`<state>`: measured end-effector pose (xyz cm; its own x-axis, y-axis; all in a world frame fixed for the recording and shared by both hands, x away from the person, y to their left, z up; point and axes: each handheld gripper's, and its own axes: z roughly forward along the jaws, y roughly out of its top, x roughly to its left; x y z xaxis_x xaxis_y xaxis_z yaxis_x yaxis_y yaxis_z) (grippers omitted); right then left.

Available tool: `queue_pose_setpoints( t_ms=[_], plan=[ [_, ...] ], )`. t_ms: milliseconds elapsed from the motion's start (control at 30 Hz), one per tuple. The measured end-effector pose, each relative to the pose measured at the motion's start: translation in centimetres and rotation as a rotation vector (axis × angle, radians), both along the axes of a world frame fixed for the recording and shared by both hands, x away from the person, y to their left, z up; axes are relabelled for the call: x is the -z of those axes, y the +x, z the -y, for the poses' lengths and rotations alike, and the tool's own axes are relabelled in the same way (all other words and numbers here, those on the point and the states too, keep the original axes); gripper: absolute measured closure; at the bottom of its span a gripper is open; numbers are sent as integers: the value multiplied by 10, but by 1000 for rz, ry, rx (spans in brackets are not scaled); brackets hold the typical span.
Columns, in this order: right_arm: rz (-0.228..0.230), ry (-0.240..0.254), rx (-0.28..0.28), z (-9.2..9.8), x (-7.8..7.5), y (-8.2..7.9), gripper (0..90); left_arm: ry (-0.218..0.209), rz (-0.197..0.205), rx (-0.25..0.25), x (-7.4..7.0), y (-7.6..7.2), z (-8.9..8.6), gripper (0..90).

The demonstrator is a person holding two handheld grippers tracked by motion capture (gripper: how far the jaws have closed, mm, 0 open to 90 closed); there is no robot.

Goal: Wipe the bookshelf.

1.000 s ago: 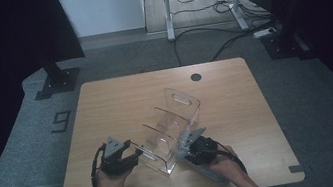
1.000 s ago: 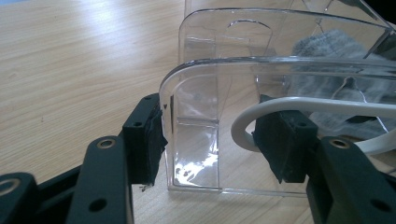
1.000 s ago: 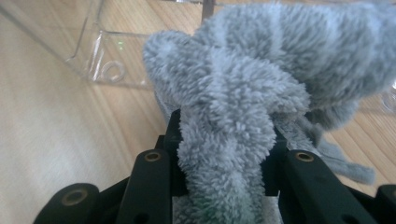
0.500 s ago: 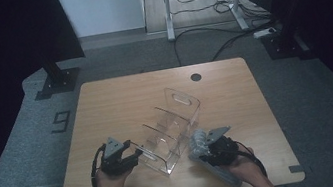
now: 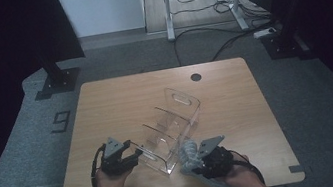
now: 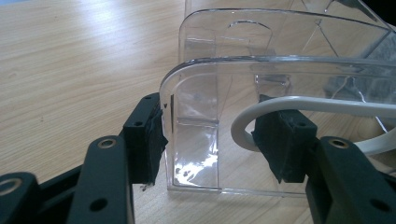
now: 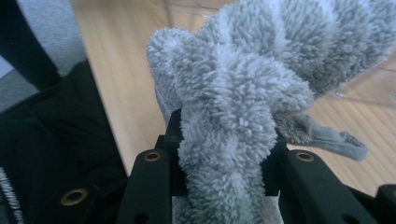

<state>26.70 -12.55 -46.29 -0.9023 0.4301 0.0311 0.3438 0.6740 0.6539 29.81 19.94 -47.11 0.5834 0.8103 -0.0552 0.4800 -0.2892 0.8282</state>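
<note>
A clear plastic organizer (image 5: 171, 123) with several upright dividers lies at an angle on the wooden table (image 5: 106, 108). My left gripper (image 5: 136, 157) is at its near left corner. In the left gripper view the organizer (image 6: 261, 79) has its corner wall between the jaws, and the left gripper (image 6: 210, 140) is shut on it, one pad pressed on the outside. My right gripper (image 5: 196, 159) hovers just off the organizer's near right end, shut on a fluffy grey cloth (image 5: 187, 152). That cloth (image 7: 243, 79) bulges up between the right gripper's (image 7: 224, 154) pads.
A round cable hole (image 5: 196, 76) sits near the table's far edge. Bare wood stretches to the left, right and far side of the organizer. Dark stands and a metal frame are on the floor beyond the table.
My right gripper has drawn back from the organizer's side toward the near edge and risen a little, carrying the grey cloth. The left gripper and the organizer have stayed put.
</note>
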Motion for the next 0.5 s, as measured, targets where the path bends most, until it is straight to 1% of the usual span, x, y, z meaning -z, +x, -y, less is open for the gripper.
queue_pose_setpoints(
  t_ms=[200, 367, 500],
  plan=[
    [-17, -8, -50, -21, 5, 1, 644, 1, -1, 0, 0, 0, 0, 441],
    [-32, -16, -70, -38, 12, 5, 642, 7, -3, 2, -1, -1, 2, 441],
    [-39, -5, -80, -51, 17, 9, 641, 12, -5, -1, -1, -1, 2, 442]
  ],
)
